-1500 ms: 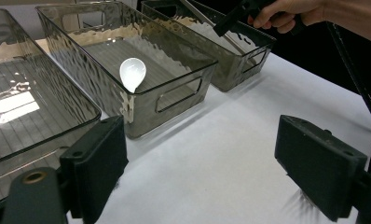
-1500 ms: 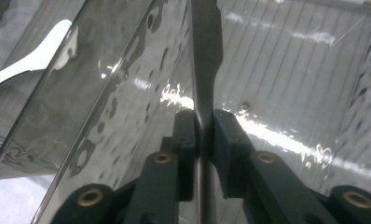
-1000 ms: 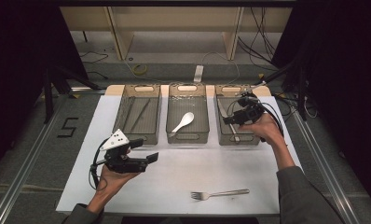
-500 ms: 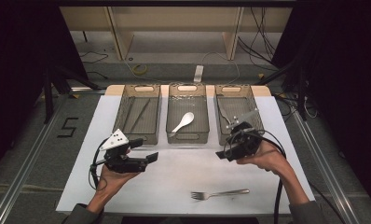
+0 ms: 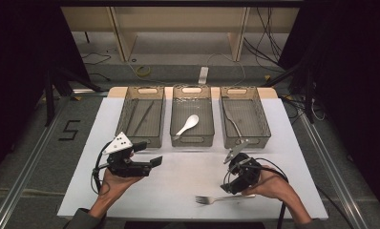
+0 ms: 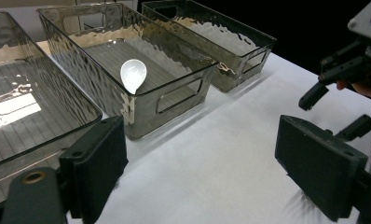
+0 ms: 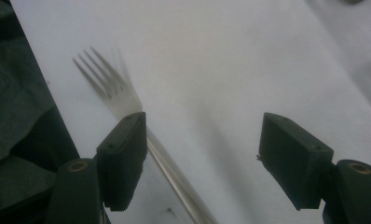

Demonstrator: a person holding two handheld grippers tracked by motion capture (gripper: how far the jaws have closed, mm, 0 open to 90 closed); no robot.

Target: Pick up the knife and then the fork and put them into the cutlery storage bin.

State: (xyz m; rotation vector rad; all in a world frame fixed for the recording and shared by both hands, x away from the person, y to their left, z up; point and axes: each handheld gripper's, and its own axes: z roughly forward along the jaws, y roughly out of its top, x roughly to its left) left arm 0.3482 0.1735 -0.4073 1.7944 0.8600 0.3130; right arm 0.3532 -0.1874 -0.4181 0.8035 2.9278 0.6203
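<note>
- The silver metal fork [image 5: 225, 198] lies flat on the white table cover [image 5: 178, 186] near its front edge, tines toward our left, handle running right under the right hand.
- Our right gripper [image 5: 228, 183] hangs just above the fork's handle; in the right gripper view the fork [image 7: 127, 109] passes beside one black jaw, not centred in the gap. The jaws have just been closing a little, yet they stand spread wide with nothing pinched between them.
- To do this pickup well, we judge we should shift sideways until the handle sits midway between the pads, then lower until the tips meet the cover, and close across the narrow handle, not along it.
- A thin, flat handle can slip or tip up as the pads close; squeezing slowly near the handle's middle should keep the fork level.
- Our left gripper [image 5: 147, 155] waits well to the left, jaws spread and empty, above bare cover.
- Beyond stand three clear smoky plastic bins: the left bin [image 5: 141, 140] holds dark slender sticks, the middle bin [image 5: 193, 139] a white ceramic spoon [image 5: 188, 125], the right bin [image 5: 267, 126] a silver metal knife [image 5: 231, 121].
- None holds a fork yet, so we cannot tell which one this fork belongs in.
</note>
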